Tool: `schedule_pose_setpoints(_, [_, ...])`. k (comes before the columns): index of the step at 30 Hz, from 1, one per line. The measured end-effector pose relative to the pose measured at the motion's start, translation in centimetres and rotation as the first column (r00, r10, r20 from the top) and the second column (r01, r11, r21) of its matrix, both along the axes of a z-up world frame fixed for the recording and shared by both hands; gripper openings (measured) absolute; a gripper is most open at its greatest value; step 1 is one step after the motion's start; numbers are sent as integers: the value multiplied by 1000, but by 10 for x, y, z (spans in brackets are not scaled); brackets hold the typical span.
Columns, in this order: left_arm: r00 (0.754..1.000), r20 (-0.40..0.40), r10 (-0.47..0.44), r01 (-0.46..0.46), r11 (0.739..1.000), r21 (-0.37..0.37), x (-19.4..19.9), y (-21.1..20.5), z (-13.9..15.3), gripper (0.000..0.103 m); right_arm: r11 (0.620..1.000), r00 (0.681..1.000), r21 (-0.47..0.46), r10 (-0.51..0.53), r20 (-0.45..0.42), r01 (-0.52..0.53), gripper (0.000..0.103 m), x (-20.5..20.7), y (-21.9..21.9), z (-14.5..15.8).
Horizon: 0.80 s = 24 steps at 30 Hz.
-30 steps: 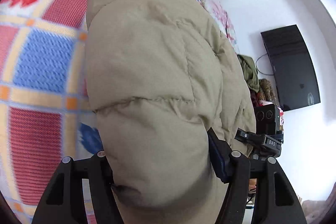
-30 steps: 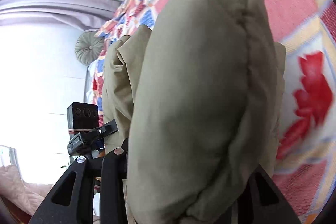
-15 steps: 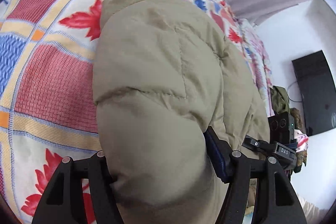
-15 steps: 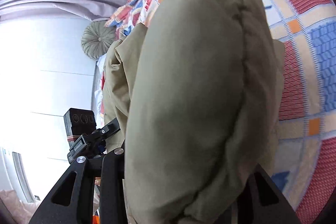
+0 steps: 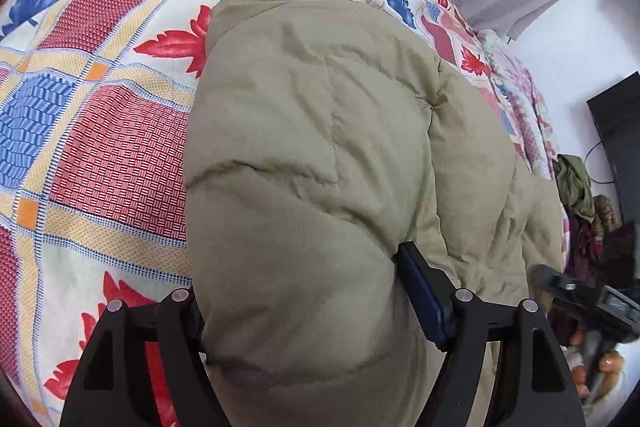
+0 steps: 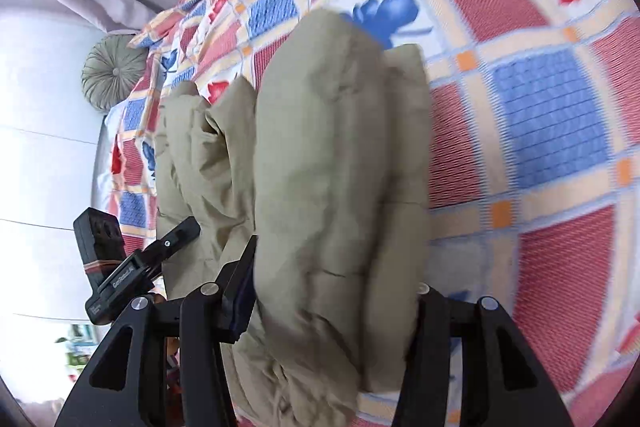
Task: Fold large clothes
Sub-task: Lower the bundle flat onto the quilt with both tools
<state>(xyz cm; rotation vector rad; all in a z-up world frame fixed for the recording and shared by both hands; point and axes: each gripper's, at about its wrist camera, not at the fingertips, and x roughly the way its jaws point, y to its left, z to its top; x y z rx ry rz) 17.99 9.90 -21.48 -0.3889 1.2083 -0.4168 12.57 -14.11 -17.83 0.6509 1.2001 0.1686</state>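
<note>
The jacket [image 5: 320, 155] [image 6: 332, 187] is bulging forward from between both pairs of jaws, draping onto the quilt [image 5: 100, 147] [image 6: 540, 107] beyond them. The left gripper [image 5: 316, 311] and right gripper [image 6: 332, 291] are each pinching a thick puffy fold.

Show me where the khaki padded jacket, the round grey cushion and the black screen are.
khaki padded jacket [image 5: 312, 155]: left wrist view, quilted panel.
round grey cushion [image 6: 114, 71]: right wrist view, centre button.
black screen [image 5: 622, 135]: left wrist view, dark face.
</note>
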Motion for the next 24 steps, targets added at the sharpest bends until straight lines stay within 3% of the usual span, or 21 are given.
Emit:
schedule_pose_setpoints(3, [1000,-5,24,-24,1000,4,0,3,0,77,991,997,-131,-2,83,13,56,-6,12,33])
schedule_pose_setpoints(9, [1000,8,23,-23,999,45,-2,3,5,77,972,976,-236,31,215,21,56,-9,-1,63])
schedule_pose_setpoints(14, [999,12,34,-34,997,76,-3,-2,7,78,984,991,-175,49,127,-26,56,19,19,33])
schedule_pose_setpoints(18, [999,21,35,-37,994,107,-10,-3,8,81,975,998,-217,-33,58,45,37,42,17,-4])
schedule_pose_setpoints(21, [999,32,12,-16,989,147,-11,-14,9,84,967,994,-235,-105,-21,97,29,53,6,-35])
schedule_pose_setpoints(24, [999,33,5,-11,984,175,-11,-20,10,84,966,992,-235,-118,-51,103,29,57,-2,-50])
